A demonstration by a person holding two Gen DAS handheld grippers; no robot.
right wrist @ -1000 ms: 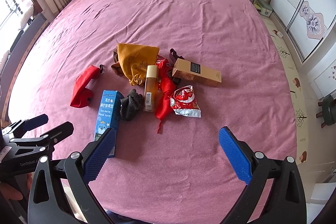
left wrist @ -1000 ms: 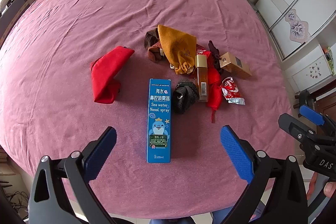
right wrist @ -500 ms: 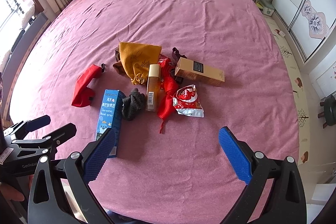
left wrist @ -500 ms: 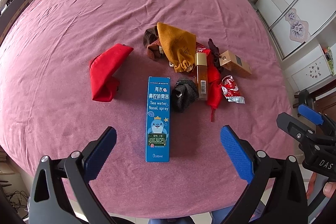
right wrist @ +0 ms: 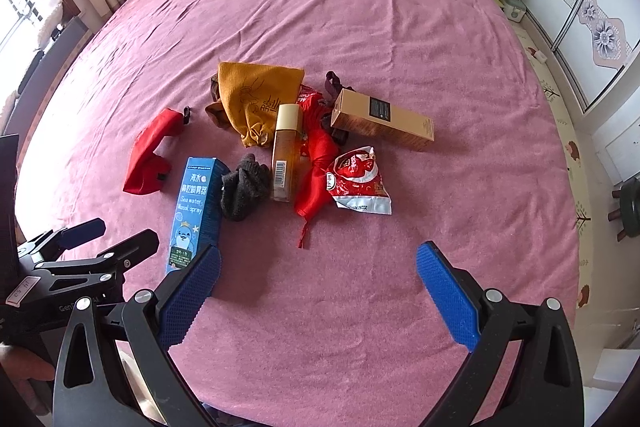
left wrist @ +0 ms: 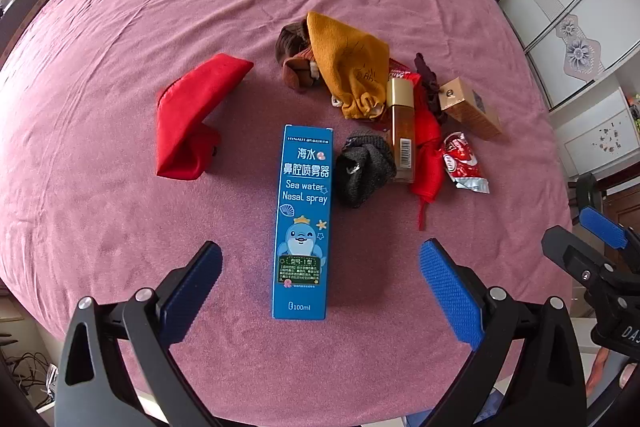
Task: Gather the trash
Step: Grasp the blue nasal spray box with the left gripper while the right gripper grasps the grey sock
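Your left gripper [left wrist: 320, 285], fingers spread and empty, already straddles the nasal spray box [left wrist: 303, 223], its long axis running straight away from you; right gripper [right wrist: 318, 287] also spread, farther off.

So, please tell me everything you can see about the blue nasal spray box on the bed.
The blue nasal spray box is a long, slim carton, apparently glossy cardboard, lying flat on the pink bedspread with its printed face up. It shows Chinese text, "Sea water Nasal spray", a cartoon dolphin with a crown, a green label and "100ml". It looks closed and undamaged. Its near end lies between the open fingers of the left gripper, untouched. A dark grey knitted sock sits against its right side.
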